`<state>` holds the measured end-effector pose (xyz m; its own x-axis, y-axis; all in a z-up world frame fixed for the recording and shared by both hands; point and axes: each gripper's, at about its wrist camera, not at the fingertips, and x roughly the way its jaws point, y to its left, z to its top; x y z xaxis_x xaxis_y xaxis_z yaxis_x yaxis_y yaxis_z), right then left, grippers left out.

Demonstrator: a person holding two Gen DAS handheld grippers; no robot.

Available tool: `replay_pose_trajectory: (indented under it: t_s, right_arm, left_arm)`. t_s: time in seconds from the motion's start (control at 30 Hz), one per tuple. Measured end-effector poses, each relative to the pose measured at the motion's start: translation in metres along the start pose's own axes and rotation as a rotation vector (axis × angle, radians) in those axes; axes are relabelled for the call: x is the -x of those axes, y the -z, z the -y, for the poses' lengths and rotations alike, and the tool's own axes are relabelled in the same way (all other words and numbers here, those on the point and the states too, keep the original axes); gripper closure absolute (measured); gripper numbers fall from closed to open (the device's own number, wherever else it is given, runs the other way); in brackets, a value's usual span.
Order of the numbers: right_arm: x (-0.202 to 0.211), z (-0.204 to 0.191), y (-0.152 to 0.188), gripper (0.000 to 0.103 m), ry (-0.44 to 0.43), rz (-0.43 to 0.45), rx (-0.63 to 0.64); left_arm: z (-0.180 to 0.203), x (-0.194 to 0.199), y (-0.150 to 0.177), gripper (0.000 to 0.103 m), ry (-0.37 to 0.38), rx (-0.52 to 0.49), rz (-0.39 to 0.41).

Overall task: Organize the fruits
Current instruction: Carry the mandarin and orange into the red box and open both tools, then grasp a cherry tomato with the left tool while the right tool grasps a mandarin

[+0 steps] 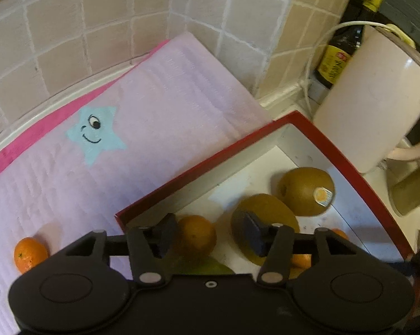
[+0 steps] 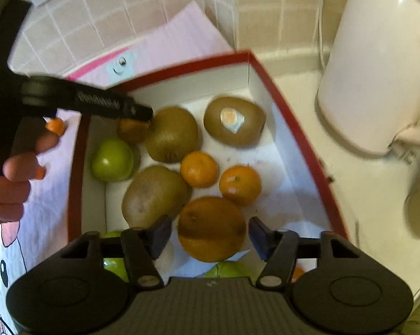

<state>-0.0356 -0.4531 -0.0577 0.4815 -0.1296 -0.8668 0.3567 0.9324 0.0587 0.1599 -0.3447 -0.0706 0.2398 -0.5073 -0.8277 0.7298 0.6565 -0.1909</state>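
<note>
**Both grippers over the fruit box, one mandarin already out on the towel**

The red-rimmed box (image 2: 282, 103) sits on the counter with its left rim against the pink towel (image 1: 159, 95), which looks like the sorting ground: one mandarin (image 1: 30, 254) lies alone on the cloth, well apart from the box, so the likely plan is to lift fruit out and group it by kind. Inside the box the fruit is mixed. Three kiwis, one with a sticker (image 2: 234, 120), two small mandarins (image 2: 199, 169), a green apple (image 2: 112, 160) and a large orange (image 2: 211, 229) crowd together, most of them touching a neighbour.

The left gripper (image 1: 207, 236) reaches in over the box's left rim, pitched down toward the floor of the box. Its fingers are spread wide, with a small orange fruit (image 1: 196, 236) just inside the left pad and a kiwi (image 1: 263, 223) behind the right one; the pads do not appear to press on either. From the right wrist view the tip seems to sit on top of that orange fruit, though blur there makes contact hard to judge. The person's hand (image 2: 11, 184) wraps the handle over the towel.

The right gripper (image 2: 210, 237) hangs over the near end of the box, tilted steeply downward. Its fingers stand wide apart on either side of the large orange, with a gap showing on both sides, so it holds nothing. The straddle suggests that orange is its target. A white kettle (image 2: 377, 64) stands near the box on the right, close enough to limit a swing that way.
</note>
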Motion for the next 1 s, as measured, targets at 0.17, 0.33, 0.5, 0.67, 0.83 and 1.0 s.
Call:
replay_pose_trajectory:
  t_s: [0.17, 0.33, 0.5, 0.67, 0.83, 1.0]
  right_arm:
    - [0.022, -0.006, -0.007, 0.025, 0.032, 0.052, 0.021]
    - [0.037, -0.016, -0.017, 0.024, 0.029, 0.091, 0.037]
    - [0.051, -0.039, -0.027, 0.023, 0.01, 0.137, 0.054]
    - [0.056, -0.076, -0.04, 0.023, -0.009, 0.171, 0.106]
    - [0.053, -0.124, -0.059, 0.023, -0.033, 0.191, 0.175]
    - [0.04, -0.165, -0.083, 0.023, -0.082, 0.189, 0.215]
  left_arm:
    - [0.008, 0.021, 0.006, 0.026, 0.041, -0.04, 0.021]
    - [0.006, 0.059, 0.015, 0.025, 0.008, -0.091, 0.078]
    - [-0.026, 0.1, 0.026, 0.024, -0.037, -0.054, 0.138]
    - [-0.07, 0.134, 0.045, 0.024, -0.087, 0.021, 0.175]
    - [-0.111, 0.163, 0.067, 0.024, -0.14, 0.08, 0.198]
    - [-0.146, 0.179, 0.089, 0.024, -0.162, 0.139, 0.209]
